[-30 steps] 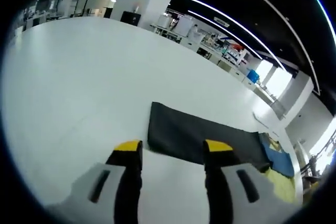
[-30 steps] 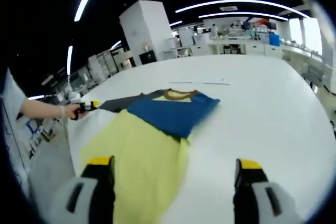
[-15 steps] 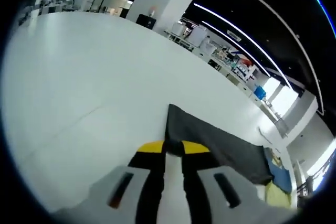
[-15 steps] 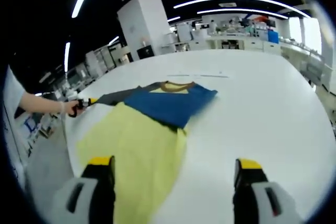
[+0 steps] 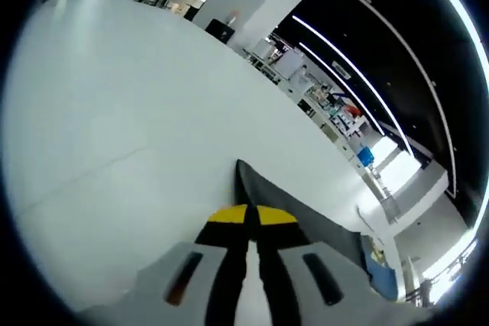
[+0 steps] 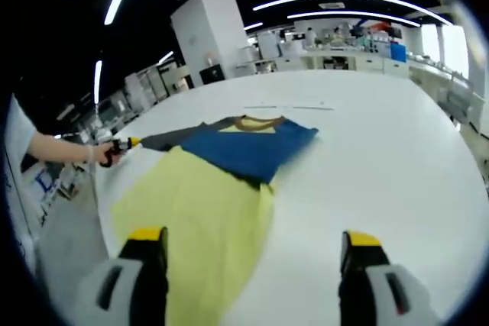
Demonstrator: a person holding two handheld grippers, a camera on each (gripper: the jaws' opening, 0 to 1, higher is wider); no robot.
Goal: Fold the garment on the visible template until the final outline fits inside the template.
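The garment lies flat on the white table [image 6: 382, 158]. It has a yellow body [image 6: 199, 219], a blue chest [image 6: 248, 146] and a dark grey sleeve [image 6: 164, 140]. In the left gripper view the grey sleeve [image 5: 306, 215] runs away to the right, and my left gripper [image 5: 248, 216] is shut on its near edge, yellow tips pressed together. From the right gripper view, that left gripper [image 6: 122, 145] sits at the sleeve's end, held by a person's hand [image 6: 76, 152]. My right gripper [image 6: 254, 238] hangs open above the yellow hem, nothing between its jaws.
A thin marked line [image 6: 290, 108] crosses the table beyond the collar. Bare white tabletop [image 5: 114, 97] spreads left of the sleeve and to the right of the garment. The table's edge drops off at the left, near the person. A white pillar [image 6: 206, 36] and benches stand far behind.
My left gripper's jaws went from wide open to shut, closing on the grey sleeve's edge. The right gripper stays open and almost still.
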